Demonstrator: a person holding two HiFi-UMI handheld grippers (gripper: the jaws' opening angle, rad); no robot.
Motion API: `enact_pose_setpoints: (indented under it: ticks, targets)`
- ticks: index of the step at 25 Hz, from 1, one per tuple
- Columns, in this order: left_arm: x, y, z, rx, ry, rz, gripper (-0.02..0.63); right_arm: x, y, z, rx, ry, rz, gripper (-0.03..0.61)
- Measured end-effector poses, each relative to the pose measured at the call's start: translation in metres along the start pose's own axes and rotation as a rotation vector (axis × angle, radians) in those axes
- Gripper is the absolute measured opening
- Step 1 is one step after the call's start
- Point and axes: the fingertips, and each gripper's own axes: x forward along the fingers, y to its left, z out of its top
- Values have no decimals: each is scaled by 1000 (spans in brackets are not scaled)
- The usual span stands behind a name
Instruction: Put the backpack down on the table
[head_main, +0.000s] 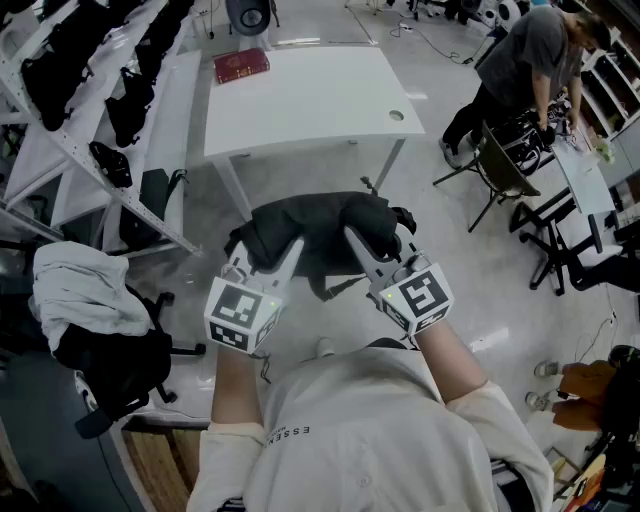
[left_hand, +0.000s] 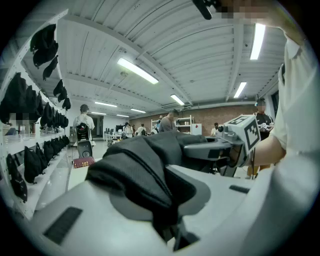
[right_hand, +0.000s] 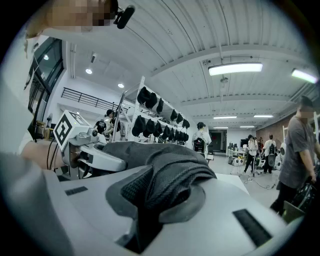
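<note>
Short of table (head_main: 300, 100), level claws (head_main: 293, 247) (head_main: 353, 236) clamp backpack (head_main: 322, 222).

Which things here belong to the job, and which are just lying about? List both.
Job: black backpack; left gripper and right gripper, jaws shut on it; white table.
Lying about: red book on that table; rack of black bags; folding chair; white cloth.

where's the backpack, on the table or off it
Off it: clamped in the left gripper and right gripper, the backpack hangs over floor, short of the table.
</note>
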Motion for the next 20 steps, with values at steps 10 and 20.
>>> enact_pose_setpoints:
  ticks: [10,20]
  targets:
    - [10,-5,-5,-3,21,9,74,-4,-7,-9,15,3,-7,64]
    - [24,-2,-9,-8,47,28,74,2,-20,-18,52,10,3,65]
